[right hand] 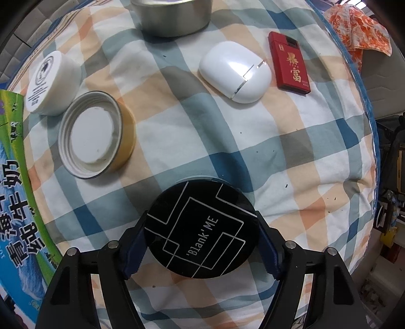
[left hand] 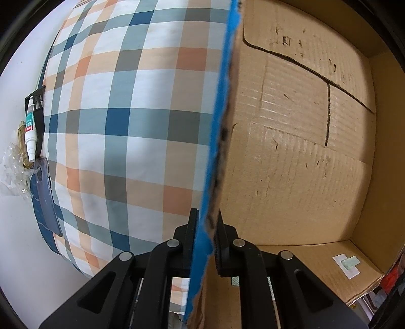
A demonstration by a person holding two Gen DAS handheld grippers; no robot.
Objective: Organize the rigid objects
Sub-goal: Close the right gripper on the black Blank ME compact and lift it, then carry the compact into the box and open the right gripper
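Observation:
In the right wrist view my right gripper (right hand: pixel 201 243) is shut on a round black compact (right hand: pixel 202 227) marked "Blank'ME", just above the checked cloth (right hand: pixel 227 141). Beyond it lie a white mouse-shaped case (right hand: pixel 234 70), a red cigarette pack (right hand: pixel 289 60), a gold lid lying upside down (right hand: pixel 96 135), a white round jar (right hand: pixel 50 82) and a metal tin (right hand: pixel 174 15). In the left wrist view my left gripper (left hand: pixel 206 227) is shut on the blue-faced wall (left hand: pixel 217 141) of an open cardboard box (left hand: pixel 303 141).
A green and blue printed carton (right hand: pixel 17 202) lies along the left edge of the right wrist view. In the left wrist view a white glue bottle (left hand: pixel 30 131) and clear plastic wrap (left hand: pixel 12 174) lie past the cloth's far left edge. An orange patterned cloth (right hand: pixel 359 27) lies at upper right.

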